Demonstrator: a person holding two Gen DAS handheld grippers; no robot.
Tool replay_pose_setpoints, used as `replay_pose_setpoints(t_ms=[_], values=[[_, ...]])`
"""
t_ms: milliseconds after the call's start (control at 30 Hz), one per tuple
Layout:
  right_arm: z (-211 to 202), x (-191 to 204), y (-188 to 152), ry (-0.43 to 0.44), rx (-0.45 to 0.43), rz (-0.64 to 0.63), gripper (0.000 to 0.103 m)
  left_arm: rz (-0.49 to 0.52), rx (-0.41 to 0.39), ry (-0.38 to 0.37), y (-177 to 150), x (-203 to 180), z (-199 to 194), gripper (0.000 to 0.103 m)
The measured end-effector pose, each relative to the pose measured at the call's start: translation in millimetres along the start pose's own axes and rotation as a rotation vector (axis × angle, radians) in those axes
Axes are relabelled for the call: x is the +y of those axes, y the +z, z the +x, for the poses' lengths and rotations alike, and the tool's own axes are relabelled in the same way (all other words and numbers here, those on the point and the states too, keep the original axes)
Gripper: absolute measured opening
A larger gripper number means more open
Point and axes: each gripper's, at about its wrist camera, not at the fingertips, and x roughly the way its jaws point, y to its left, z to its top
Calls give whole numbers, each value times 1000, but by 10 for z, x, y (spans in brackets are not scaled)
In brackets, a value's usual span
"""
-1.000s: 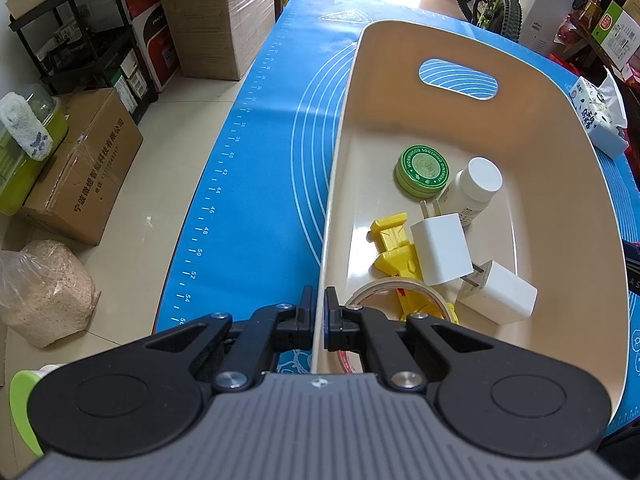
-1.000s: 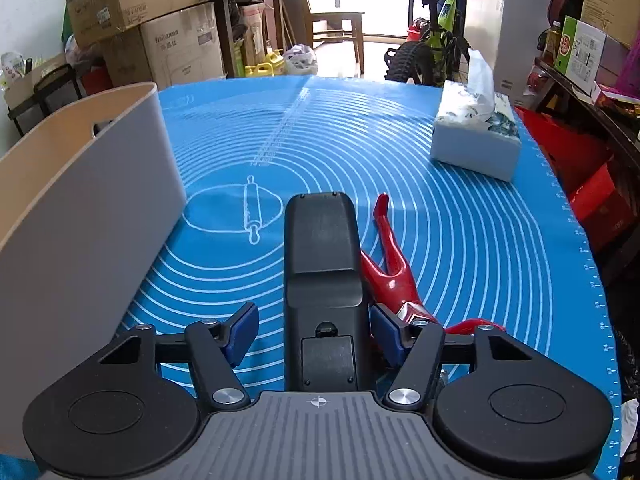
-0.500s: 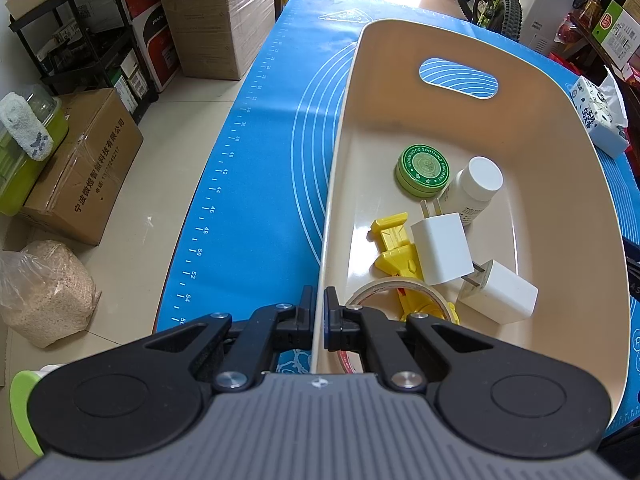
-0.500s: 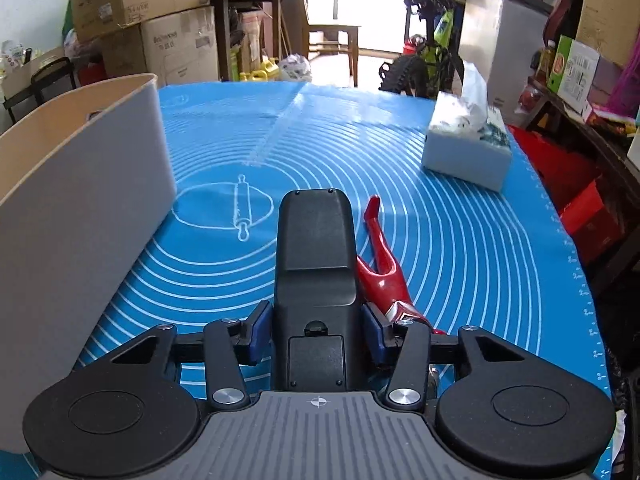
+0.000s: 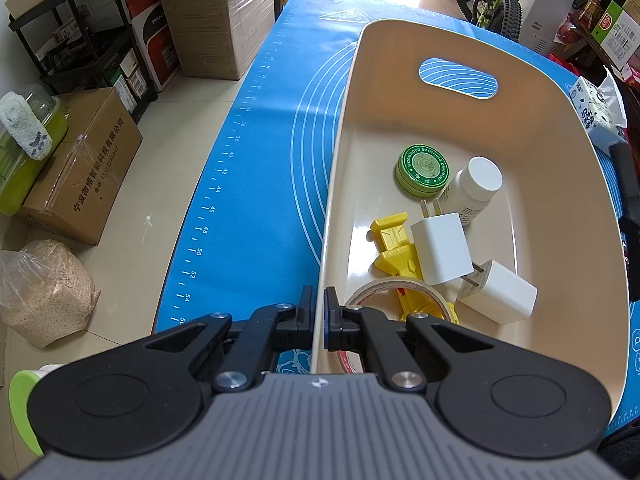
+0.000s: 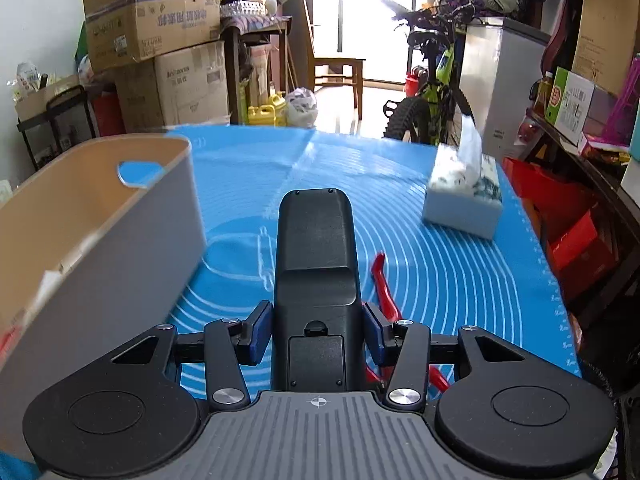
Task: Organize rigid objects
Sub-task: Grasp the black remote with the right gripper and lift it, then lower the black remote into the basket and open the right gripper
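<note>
Right gripper is clamped across the stiff, light black remote; left gripper pinches the bin wall at 6 o'clock.

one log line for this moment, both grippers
left gripper: shut on bin rim | right gripper: shut on black remote, above mat | red toy: on mat
</note>
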Motion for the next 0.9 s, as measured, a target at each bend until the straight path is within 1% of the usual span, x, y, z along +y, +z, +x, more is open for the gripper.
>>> replay_pose_setpoints(t_ms=[267,367,500,600,733,900], values=[[-299,294,393,57,-64,-26,53,-1,0,0,-1,-12,6,5],[-405,446,565,97,-89,-38,53,-1,1,0,-1,-11,6,5],[-532,716,757,164,-131,-89,53,0,0,0,-4,-9,5,5],[-539,935,863,204,-141,-102,53,-2,1,-3,1,-14,7,5],[-471,1224,932,248,-125,-114,53,-2,1,-4,-1,-15,11,5],[-313,1622,886,291,-48,-160,53,-2,1,-4,0,-14,11,5]])
